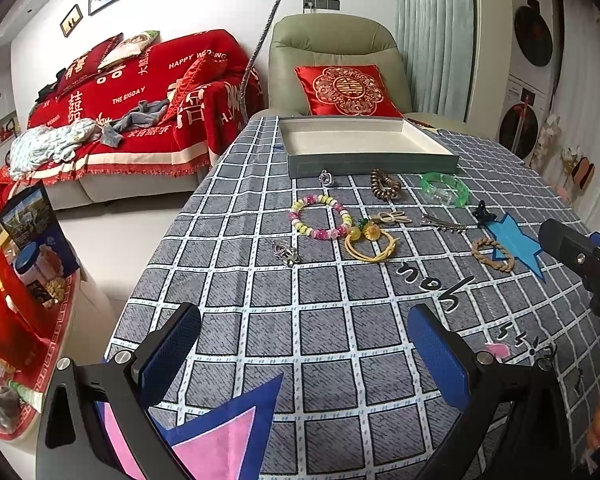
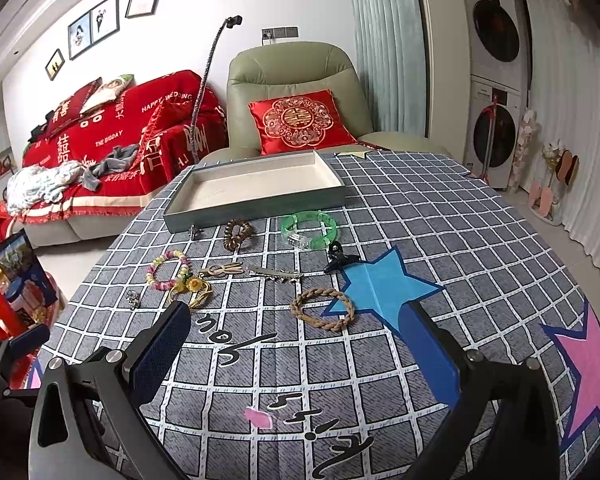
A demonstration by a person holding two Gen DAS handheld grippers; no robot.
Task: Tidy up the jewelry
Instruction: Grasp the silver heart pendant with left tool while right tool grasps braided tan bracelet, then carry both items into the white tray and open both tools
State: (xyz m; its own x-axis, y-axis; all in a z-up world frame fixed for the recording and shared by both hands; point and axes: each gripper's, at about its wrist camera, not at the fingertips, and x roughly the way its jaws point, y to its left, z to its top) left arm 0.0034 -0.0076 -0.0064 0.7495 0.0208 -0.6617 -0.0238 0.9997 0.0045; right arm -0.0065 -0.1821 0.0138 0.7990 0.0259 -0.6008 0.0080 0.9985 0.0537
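Jewelry lies scattered on the checked tablecloth in front of a shallow grey tray (image 1: 374, 163) (image 2: 256, 204) with a cream lining. I see a pink and yellow bead bracelet (image 1: 320, 217) (image 2: 168, 270), a brown bead bracelet (image 1: 385, 184) (image 2: 238, 233), a green bangle (image 1: 445, 189) (image 2: 310, 230), a braided rope bracelet (image 1: 493, 254) (image 2: 323, 309), a yellow cord with a flower (image 1: 371, 240) (image 2: 192, 290), silver rings (image 1: 286, 252) (image 2: 133, 299), a silver hair clip (image 1: 443, 223) (image 2: 275, 273) and a black claw clip (image 1: 482, 213) (image 2: 338, 258). My left gripper (image 1: 304, 354) and right gripper (image 2: 300, 354) hover open over the near cloth, holding nothing.
A green armchair (image 1: 332, 56) with a red cushion stands behind the table. To the left are a red-covered sofa (image 1: 140, 112) and a low side table (image 1: 32, 312) crowded with boxes and jars. Stacked washing machines (image 2: 496, 92) stand at the right. The right gripper's body (image 1: 580, 256) shows at the left view's right edge.
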